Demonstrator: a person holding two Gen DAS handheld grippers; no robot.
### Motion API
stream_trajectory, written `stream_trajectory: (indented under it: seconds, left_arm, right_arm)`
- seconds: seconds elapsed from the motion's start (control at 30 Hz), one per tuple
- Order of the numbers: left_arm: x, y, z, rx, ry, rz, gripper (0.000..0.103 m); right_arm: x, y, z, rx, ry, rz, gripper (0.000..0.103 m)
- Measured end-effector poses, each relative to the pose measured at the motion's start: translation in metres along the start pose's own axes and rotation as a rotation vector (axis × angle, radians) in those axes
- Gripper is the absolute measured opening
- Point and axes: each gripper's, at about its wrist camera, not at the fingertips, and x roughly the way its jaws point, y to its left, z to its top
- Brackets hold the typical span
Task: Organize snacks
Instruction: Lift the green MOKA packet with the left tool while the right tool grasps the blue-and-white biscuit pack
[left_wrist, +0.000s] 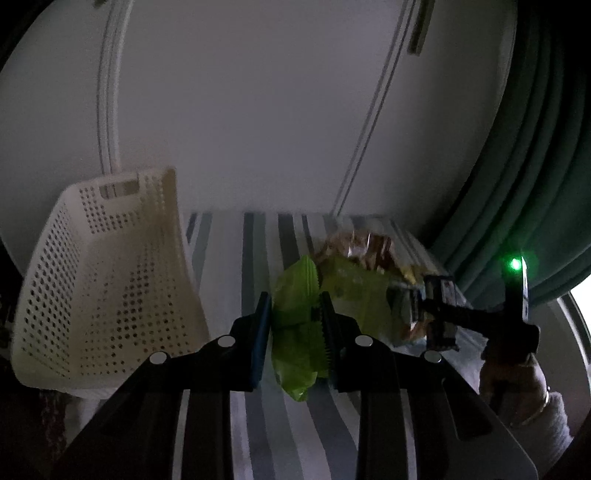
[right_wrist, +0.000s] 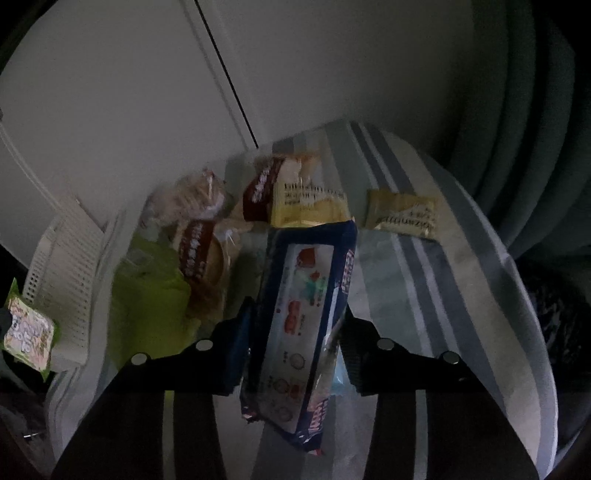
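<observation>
I note: left gripper (left_wrist: 293, 328) clamps green pack (left_wrist: 295, 332), right gripper (right_wrist: 295, 354) clamps blue pack (right_wrist: 303, 314); basket (left_wrist: 103, 280) seemingly empty, pile (right_wrist: 236, 214) remains.

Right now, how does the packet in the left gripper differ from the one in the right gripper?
The green packet in the left gripper is lime green and plain on the side shown; the blue packet in the right gripper is dark blue with a white printed panel. The green packet looks short and puffy, while the blue packet is long and flat. Both are pinched between closed fingers above the striped cloth.
</observation>
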Motion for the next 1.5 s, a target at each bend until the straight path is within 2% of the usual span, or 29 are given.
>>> stream_trajectory:
  seconds: [0.27, 0.4, 0.43, 0.53, 0.57, 0.7, 0.73, 0.83, 1.03, 1.33, 1.4, 1.47, 1.5]
  left_arm:
    - [-0.039, 0.021, 0.024, -0.040, -0.123, 0.040, 0.026]
    - [-0.046, 0.032, 0.026, -0.055, -0.120, 0.039, 0.027]
    - [-0.045, 0.032, 0.022, -0.056, -0.102, 0.031, 0.031]
    - [-0.037, 0.029, -0.001, -0.063, -0.021, 0.009, 0.084]
    - [-0.033, 0.027, -0.011, -0.065, 0.008, 0.005, 0.086]
    - [-0.016, 0.019, -0.047, -0.059, 0.117, -0.005, 0.086]
    - [-0.006, 0.018, -0.056, -0.058, 0.160, 0.000, 0.086]
    - [0.013, 0.020, -0.066, -0.060, 0.209, 0.051, 0.086]
    - [0.059, 0.033, -0.067, -0.091, 0.272, 0.145, 0.086]
    - [0.092, 0.015, -0.062, -0.066, 0.327, 0.173, 0.086]
    - [0.097, 0.011, -0.060, -0.063, 0.332, 0.167, 0.082]
    - [0.104, 0.006, -0.058, -0.051, 0.339, 0.168, 0.068]
    - [0.106, 0.003, -0.057, -0.045, 0.344, 0.171, 0.068]
  right_arm:
    - [-0.035, 0.006, -0.003, -0.001, -0.051, 0.030, 0.043]
    - [-0.032, 0.010, -0.002, -0.004, -0.049, 0.040, 0.043]
    - [-0.031, 0.012, -0.003, -0.005, -0.048, 0.043, 0.043]
    - [-0.032, 0.017, -0.008, -0.015, -0.041, 0.053, 0.043]
    - [-0.029, 0.018, -0.009, -0.016, -0.038, 0.055, 0.043]
    - [-0.026, 0.017, -0.014, -0.007, -0.029, 0.062, 0.043]
    - [-0.026, 0.015, -0.015, -0.003, -0.028, 0.065, 0.043]
    - [-0.026, 0.011, -0.017, 0.005, -0.030, 0.073, 0.043]
    - [-0.029, 0.005, -0.020, 0.008, -0.048, 0.086, 0.043]
    - [-0.026, 0.001, -0.019, 0.000, -0.053, 0.095, 0.043]
    - [-0.024, -0.002, -0.019, 0.005, -0.050, 0.095, 0.043]
    - [-0.023, -0.005, -0.020, 0.014, -0.047, 0.098, 0.043]
    - [-0.022, -0.006, -0.020, 0.018, -0.047, 0.097, 0.043]
